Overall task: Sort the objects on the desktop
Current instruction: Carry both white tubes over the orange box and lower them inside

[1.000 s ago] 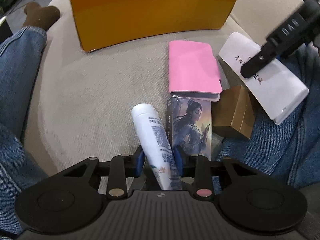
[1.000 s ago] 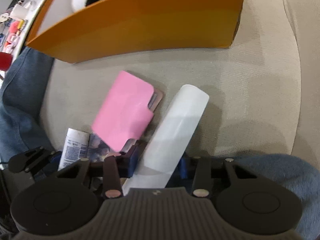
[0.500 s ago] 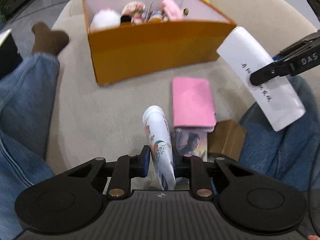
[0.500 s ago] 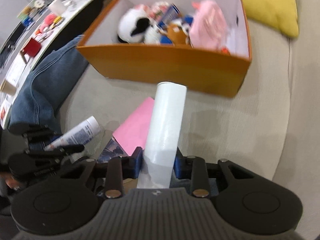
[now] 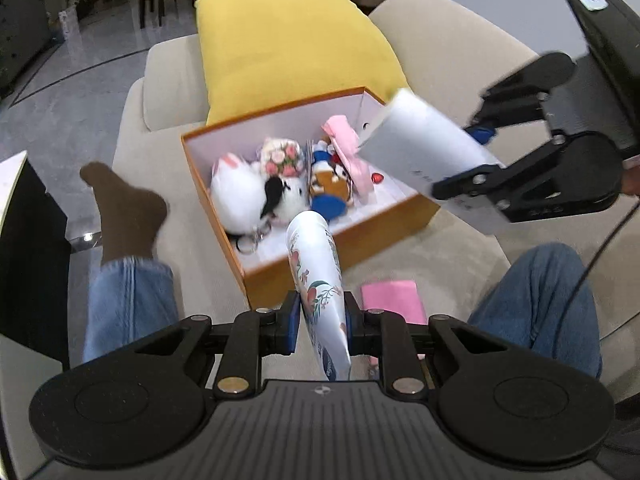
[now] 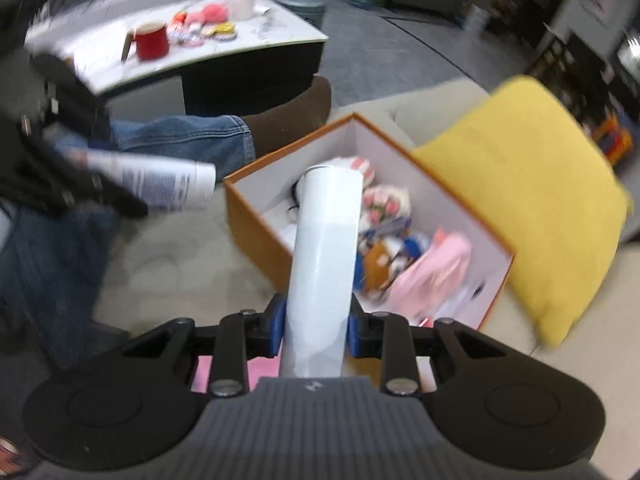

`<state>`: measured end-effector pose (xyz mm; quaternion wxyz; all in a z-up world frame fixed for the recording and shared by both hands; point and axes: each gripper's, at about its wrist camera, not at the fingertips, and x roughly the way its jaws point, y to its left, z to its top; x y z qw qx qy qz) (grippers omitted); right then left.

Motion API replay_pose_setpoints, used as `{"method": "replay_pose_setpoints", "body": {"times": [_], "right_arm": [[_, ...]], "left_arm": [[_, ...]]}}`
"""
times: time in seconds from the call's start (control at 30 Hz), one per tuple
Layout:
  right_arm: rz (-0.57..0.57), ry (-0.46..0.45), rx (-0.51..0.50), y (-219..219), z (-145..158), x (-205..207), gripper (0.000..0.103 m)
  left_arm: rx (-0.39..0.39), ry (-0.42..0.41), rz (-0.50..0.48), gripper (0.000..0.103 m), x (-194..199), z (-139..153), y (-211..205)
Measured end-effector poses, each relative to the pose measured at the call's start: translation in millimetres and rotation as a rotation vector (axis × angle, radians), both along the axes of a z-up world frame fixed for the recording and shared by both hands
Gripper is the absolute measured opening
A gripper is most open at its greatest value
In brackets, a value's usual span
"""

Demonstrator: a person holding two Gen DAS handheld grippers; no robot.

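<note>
Your left gripper (image 5: 319,322) squeezes a white flowered tube (image 5: 318,280), with both blue pads (image 5: 291,322) pressed on its sides. The tube points toward 12 o'clock, up over the near wall of the orange box (image 5: 280,270). Just past your left gripper, at 1 o'clock, a pink case (image 5: 394,304) lies flat on the beige sofa (image 5: 460,264). Your knees in blue jeans (image 5: 540,300) sit at 3 o'clock and at 9 o'clock.

Your right gripper (image 6: 316,328) is clamped on a plain white tube (image 6: 326,256), and its 2 pads touch the tube. That tube also points to 12 o'clock, with its far end above the open box. In the left wrist view it hangs at 2 o'clock, over the box's right corner.

Farther on, the box holds soft toys (image 5: 256,196) in a row. A brown sock (image 5: 126,216) rests at 10 o'clock beside the box. A yellow cushion (image 5: 296,48) leans behind the box at 12 o'clock. Far off at 11 o'clock in the right wrist view, a red mug (image 6: 151,42) stands on a white table (image 6: 256,46).
</note>
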<state>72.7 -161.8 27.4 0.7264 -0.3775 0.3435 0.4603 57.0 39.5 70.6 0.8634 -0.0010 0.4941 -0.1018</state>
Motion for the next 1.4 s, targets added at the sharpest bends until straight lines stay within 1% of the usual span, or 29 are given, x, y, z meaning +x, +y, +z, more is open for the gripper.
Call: {"method": "replay_pose_setpoints", "body": {"times": [0.1,0.23,0.3,0.37,0.47,0.57,0.67,0.83,0.97,1.0,1.1,1.23,1.3,1.4], "right_arm": [[0.086,-0.045,-0.054,21.5,-0.5,19.9,0.032],[0.201,-0.108,-0.143,48.7,-15.5,42.9,0.032],[0.273,-0.116,-0.179,61.7,-27.1,51.9,0.032],[0.333,-0.077,-0.203,74.0,-42.4,63.4,0.032],[0.416,0.017,-0.233,87.4,-69.7,78.0,0.032],[0.491,0.120,-0.246,99.7,-92.9,88.6,0.032],[0.539,0.187,-0.277,112.3,-112.3,98.6,0.032],[0.648,0.280,-0.295,125.6,-130.1,103.8,0.032],[0.709,0.338,-0.264,141.5,-137.9,108.5,0.032],[0.721,0.350,-0.261,144.5,-139.7,109.6,0.032],[0.732,0.421,-0.299,153.1,-150.7,114.8,0.032],[0.746,0.421,-0.316,155.1,-160.2,112.5,0.033],[0.741,0.450,-0.304,155.6,-158.7,114.6,0.032],[0.704,0.480,-0.260,156.6,-150.2,120.7,0.033]], "left_arm": [[0.036,0.033,0.005,0.023,31.6,7.3,2.1],[-0.017,0.126,0.040,0.023,71.7,-0.6,18.2],[-0.010,0.132,0.066,0.023,84.5,-2.2,28.6],[-0.011,0.130,0.090,0.023,92.7,-1.2,39.5],[-0.047,0.141,0.097,0.024,99.3,-1.8,55.1],[-0.062,0.153,0.079,0.024,105.9,-6.7,59.0],[-0.081,0.178,0.047,0.024,115.1,-12.0,56.8],[-0.067,0.214,0.002,0.024,128.2,-23.4,46.1],[-0.063,0.240,0.000,0.024,139.0,-31.6,44.7],[-0.062,0.248,0.002,0.024,141.1,-34.3,45.1],[-0.066,0.261,0.006,0.024,145.1,-41.0,47.1],[-0.072,0.267,0.011,0.024,148.7,-46.7,48.2],[-0.076,0.277,0.009,0.024,150.2,-48.9,47.9],[-0.079,0.293,0.004,0.024,151.3,-52.4,45.1]]}}
